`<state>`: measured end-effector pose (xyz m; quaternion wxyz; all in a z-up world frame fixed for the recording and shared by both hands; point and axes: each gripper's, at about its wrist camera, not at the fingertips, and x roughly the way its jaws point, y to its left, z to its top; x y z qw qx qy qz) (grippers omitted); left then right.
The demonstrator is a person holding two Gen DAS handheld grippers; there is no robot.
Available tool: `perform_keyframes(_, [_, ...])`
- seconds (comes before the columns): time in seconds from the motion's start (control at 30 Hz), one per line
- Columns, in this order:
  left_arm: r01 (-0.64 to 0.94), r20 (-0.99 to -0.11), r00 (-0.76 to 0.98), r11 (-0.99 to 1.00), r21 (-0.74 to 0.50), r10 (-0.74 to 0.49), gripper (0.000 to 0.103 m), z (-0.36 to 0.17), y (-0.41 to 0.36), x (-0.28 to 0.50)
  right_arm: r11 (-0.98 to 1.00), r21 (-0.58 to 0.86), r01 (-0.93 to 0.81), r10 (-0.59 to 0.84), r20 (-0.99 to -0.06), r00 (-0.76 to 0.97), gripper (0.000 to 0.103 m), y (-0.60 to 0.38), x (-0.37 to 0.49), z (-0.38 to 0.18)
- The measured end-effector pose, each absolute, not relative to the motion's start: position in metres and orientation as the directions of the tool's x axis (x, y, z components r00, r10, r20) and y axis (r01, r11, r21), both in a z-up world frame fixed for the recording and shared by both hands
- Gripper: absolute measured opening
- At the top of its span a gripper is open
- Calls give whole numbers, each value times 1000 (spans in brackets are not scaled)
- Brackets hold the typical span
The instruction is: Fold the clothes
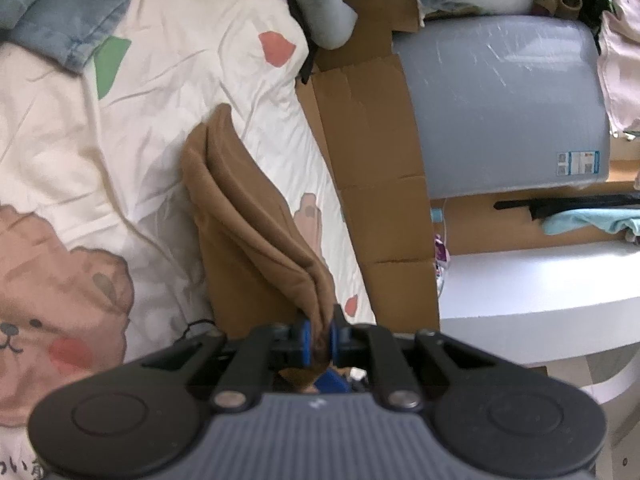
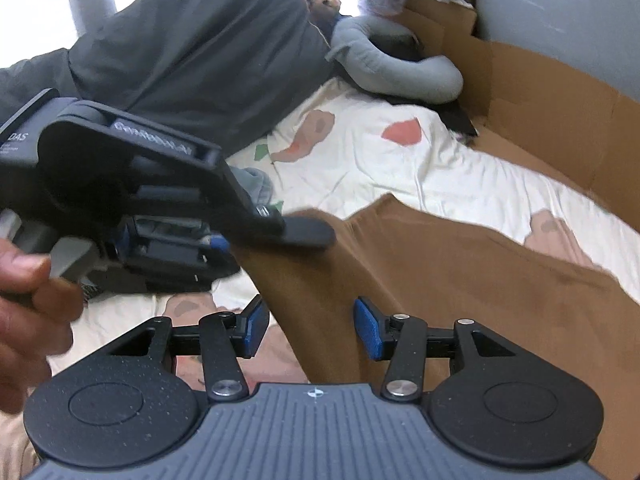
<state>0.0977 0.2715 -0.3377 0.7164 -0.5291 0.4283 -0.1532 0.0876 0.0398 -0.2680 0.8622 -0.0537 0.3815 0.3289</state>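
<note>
A: What do the left tongs [image 1: 319, 340] have?

B: They're clamped tight on a bunched corner of the brown garment [image 1: 244, 220]. The cloth is squeezed between the blue pads [image 1: 306, 342] and runs away from them in long folds across the bed.

A: And the bed itself?

B: It's covered with a white sheet [image 1: 160, 92] printed with pink bears and green and red shapes. The brown garment lies on it, near the edge that meets a wall of cardboard [image 1: 372, 160].

A: The right tongs [image 2: 310, 330]?

B: Half spread, with nothing pressed between the pads. The brown cloth [image 2: 460, 280] lies below and ahead of them, and part of it shows in the gap, but the blue pads [image 2: 370, 330] stand off it on both sides.

A: Can you see one tool from the other?

B: Yes, from the right wrist view. The left tool [image 2: 132, 184] sits at the left of that view, a hand [image 2: 28, 300] gripping its handle, its tip on the garment's near corner.

A: Anything else on the bed?

B: A denim piece [image 1: 68, 12] at the far corner, a grey plush toy [image 2: 396, 60] by the cardboard, and a dark grey cloth mass [image 2: 192, 48] behind the left tool.
</note>
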Motion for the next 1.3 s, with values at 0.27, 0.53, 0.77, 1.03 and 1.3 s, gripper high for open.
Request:
perform_keyframes(0.27, [-245,-436,594,364,-899,-676,9,-335,274,93,746,46,-664,500,-697,514,57,62,87,-271])
perform_keyframes(0.53, [-251,-421,597,340,-906,-683,9,-334,279,88,736,-15,-677,469,-711,525,28,72,88,-278])
perform_keyframes(0.77, [-215,-418,600,367,-905,-682,30,-327,290,77,769,69,-636,485,-711,510,3,57,94,-281])
perform_keyframes(1.03, [-297,-495,622,402,-866,-607,56,-349,317,83,779,135,-612,520,-685,510,3,37,94,-280])
perform_keyframes(1.3, [-295,-519,590,433,-852,-619,61,-378,315,136,776,142,-614,532,-672,516,3,30,96,-277])
